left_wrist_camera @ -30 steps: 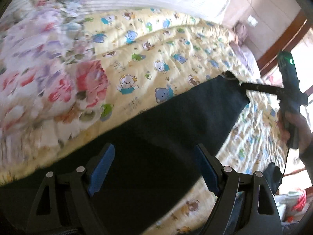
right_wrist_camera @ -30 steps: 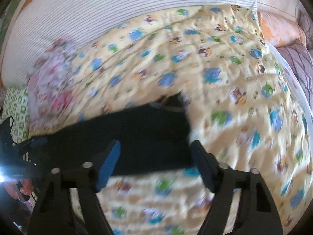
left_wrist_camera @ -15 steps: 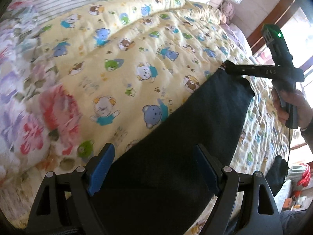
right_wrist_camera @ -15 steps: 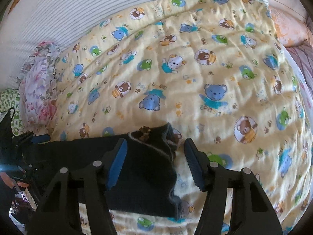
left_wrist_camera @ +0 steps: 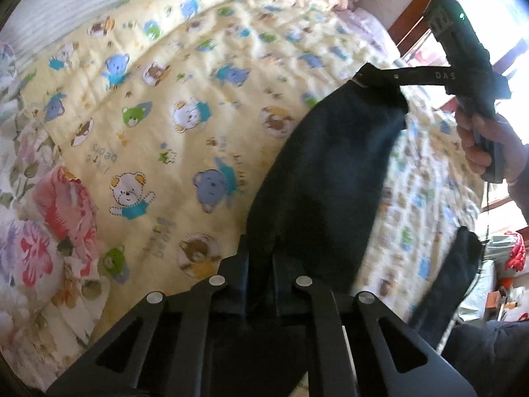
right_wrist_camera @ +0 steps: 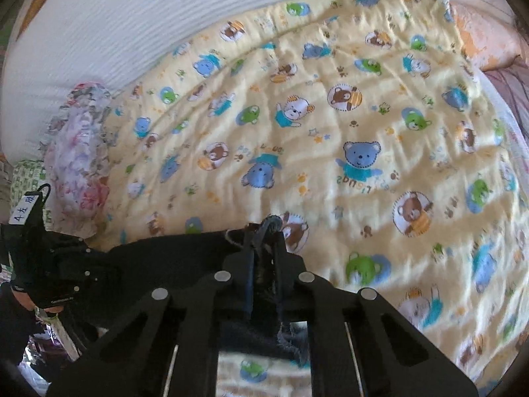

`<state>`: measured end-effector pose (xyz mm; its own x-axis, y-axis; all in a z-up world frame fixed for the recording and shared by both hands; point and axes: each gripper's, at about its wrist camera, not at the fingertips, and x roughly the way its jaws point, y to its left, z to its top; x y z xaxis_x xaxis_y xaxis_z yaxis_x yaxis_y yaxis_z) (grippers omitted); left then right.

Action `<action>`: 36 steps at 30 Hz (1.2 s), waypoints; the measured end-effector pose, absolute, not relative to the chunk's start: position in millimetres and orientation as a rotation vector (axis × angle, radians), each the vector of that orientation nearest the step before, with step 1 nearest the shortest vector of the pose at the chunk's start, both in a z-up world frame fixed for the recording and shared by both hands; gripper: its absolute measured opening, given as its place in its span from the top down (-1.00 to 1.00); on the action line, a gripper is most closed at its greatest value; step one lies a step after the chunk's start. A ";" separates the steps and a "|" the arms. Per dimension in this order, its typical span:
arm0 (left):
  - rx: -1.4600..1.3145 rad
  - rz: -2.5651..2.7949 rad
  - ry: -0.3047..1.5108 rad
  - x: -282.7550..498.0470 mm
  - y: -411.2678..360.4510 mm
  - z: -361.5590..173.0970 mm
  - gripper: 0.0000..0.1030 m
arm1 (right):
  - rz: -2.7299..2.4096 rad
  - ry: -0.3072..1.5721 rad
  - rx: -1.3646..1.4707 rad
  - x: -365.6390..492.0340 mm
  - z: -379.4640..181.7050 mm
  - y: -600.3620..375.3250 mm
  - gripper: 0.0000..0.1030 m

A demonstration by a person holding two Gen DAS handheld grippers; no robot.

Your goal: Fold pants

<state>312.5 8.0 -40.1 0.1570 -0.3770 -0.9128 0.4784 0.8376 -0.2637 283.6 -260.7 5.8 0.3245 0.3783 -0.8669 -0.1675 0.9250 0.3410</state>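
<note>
Dark navy pants hang stretched between my two grippers above a yellow bear-print quilt. My left gripper is shut on one end of the pants. In the left wrist view the right gripper pinches the far end at upper right. In the right wrist view my right gripper is shut on the pants' hem, and the pants run left to the left gripper.
A floral pillow lies at the quilt's left side and also shows in the right wrist view. A striped white sheet lies beyond the quilt. A dark cloth hangs off the bed edge at right.
Both grippers went from open to shut on the ends of the pants. The pants have lifted off the quilt and now hang taut between the grippers.
</note>
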 end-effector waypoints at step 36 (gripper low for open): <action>-0.121 -0.615 1.232 83.5 -28.7 -14.0 0.82 | 0.514 1.033 0.088 17.3 30.2 -312.0 0.80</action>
<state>83.5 -28.7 -14.0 0.1937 -0.5004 -0.8439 0.3736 0.8330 -0.4081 17.3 -312.0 30.2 0.4052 0.4472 -0.7974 -0.3663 0.8785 0.3066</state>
